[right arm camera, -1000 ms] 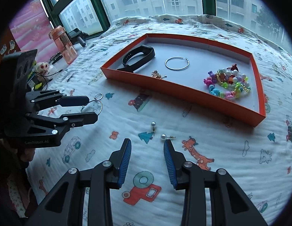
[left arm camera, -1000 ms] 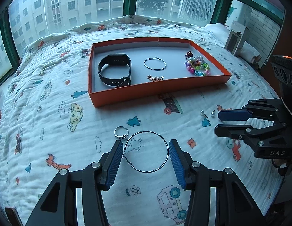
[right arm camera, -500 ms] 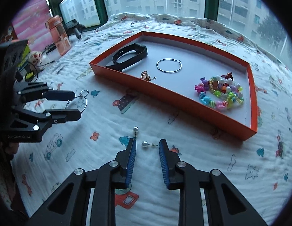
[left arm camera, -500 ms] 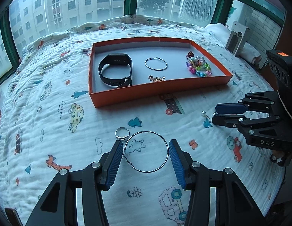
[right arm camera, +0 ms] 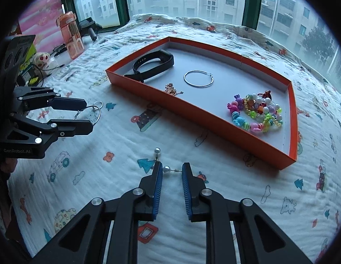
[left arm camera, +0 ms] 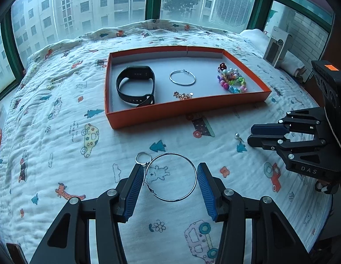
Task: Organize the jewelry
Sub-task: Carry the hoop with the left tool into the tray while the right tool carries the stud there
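Jewelry sits half sorted on the printed quilt [left arm camera: 60,145]: inside the orange tray [left arm camera: 186,107] lie a black watch band [left arm camera: 135,87], a small silver hoop [left arm camera: 182,77], a gold trinket [left arm camera: 182,95] and a heap of coloured beads [left arm camera: 232,81]. Left gripper [left arm camera: 170,183] is down on the quilt with its jaws spread wide, straddling the large silver hoop [left arm camera: 171,177], pads just outside the wire on either side and not yet pinching; a silver ring [left arm camera: 143,158] lies touching the hoop near the left pad. Right gripper [right arm camera: 171,176] is low too, jaws at a narrow gap around a pearl stud [right arm camera: 166,169], the pearl against the left pad and its pin reaching the right one. A second pearl stud [right arm camera: 157,150] lies just ahead, outside the jaws.
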Demonstrator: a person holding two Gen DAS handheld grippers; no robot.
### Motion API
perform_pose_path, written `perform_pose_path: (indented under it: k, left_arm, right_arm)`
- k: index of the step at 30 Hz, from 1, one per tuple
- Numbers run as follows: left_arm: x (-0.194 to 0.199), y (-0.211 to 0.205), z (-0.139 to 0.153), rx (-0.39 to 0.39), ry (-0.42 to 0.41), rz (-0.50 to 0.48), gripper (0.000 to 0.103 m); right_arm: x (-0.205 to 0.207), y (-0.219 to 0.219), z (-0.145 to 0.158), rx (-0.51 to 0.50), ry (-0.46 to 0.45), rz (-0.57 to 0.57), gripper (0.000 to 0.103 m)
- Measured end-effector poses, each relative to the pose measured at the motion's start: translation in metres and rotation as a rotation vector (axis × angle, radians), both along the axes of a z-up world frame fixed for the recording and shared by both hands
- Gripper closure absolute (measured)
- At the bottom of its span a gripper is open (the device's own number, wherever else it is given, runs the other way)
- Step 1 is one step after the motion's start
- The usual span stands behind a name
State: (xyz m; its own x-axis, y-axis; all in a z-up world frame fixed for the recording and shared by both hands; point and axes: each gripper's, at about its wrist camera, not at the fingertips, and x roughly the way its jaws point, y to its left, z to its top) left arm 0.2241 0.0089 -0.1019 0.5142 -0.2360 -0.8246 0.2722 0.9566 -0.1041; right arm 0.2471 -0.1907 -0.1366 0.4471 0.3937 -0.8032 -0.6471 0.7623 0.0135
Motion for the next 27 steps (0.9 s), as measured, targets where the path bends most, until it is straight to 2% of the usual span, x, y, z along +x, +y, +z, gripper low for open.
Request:
perform_pose_path:
  k: [7,15,22,27]
  left_arm:
    - [0.008,-0.008,0.028,-0.021,-0.060,-0.012,0.049]
    - [0.041,-0.025,0.066,-0.034,-0.136,-0.032,0.049]
    - [0.077,-0.043,0.079,-0.031,-0.174,-0.035,0.049]
    - [0.104,-0.048,0.069,-0.032,-0.154,-0.021,0.049]
  right_arm:
    - [0.004,-0.018,0.025,0.063,-0.023,-0.084,0.082]
    - [0.028,-0.043,0.056,0.114,-0.062,-0.205,0.082]
    - [0.054,-0.050,0.054,0.111,-0.048,-0.283,0.082]
    - [0.065,-0.051,0.046,0.104,-0.020,-0.300,0.082]
